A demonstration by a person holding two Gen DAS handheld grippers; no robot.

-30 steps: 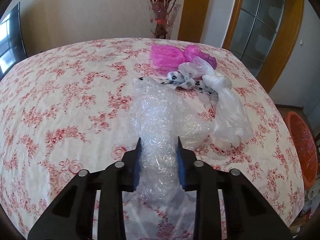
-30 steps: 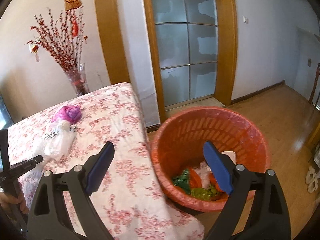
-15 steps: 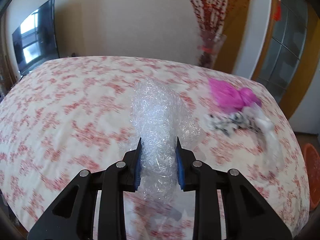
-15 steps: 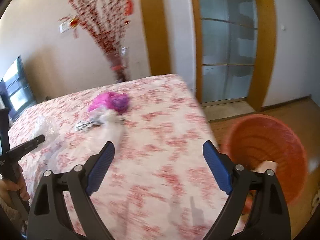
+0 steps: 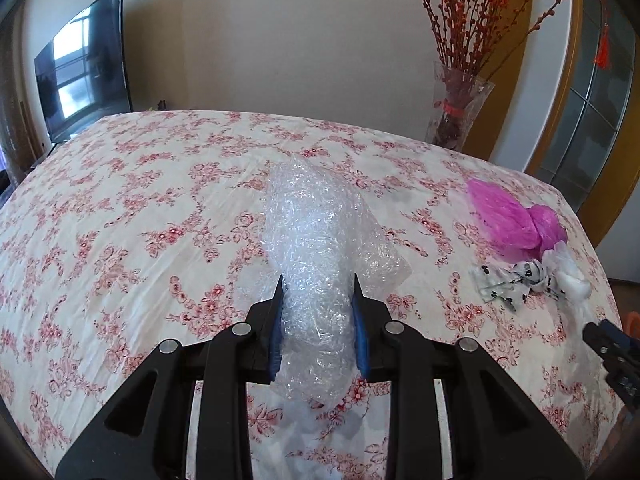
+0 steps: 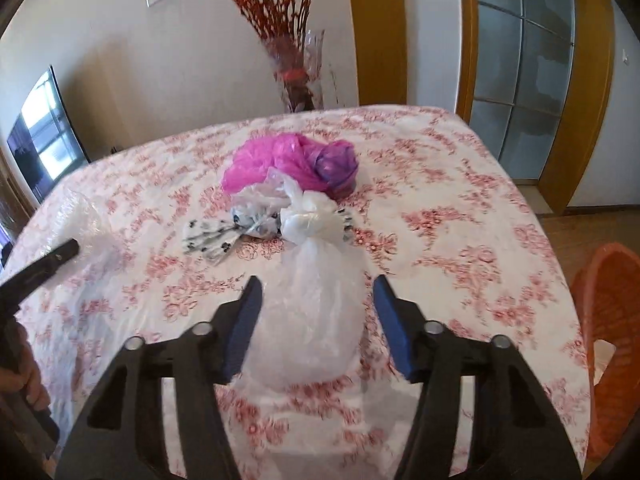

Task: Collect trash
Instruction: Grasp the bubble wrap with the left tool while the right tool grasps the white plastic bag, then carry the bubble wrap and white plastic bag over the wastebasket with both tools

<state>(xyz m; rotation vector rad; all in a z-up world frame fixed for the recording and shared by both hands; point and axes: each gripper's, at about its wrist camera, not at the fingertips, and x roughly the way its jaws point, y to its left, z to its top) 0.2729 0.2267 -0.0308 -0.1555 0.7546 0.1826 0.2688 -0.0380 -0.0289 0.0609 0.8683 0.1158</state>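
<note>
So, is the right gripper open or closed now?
Open. The right gripper has its fingers wide apart, on either side of the clear plastic bag on the table, not pinching it.

Floral tablecloth [image 5: 160, 208], white with red rose print, covers the table under and ahead of the jaws. Beige wall [image 5: 280, 40] straight ahead. Dark TV screen [image 5: 84, 76] far left of the jaws, reflecting a bright window. Glass vase [image 5: 456, 108] of red branches ahead right. Wood-framed frosted-glass door [image 6: 520, 80] far right. Daylight throughout.

orange basket [image 6: 608, 344] edge-cropped, contents perhaps paper
</note>
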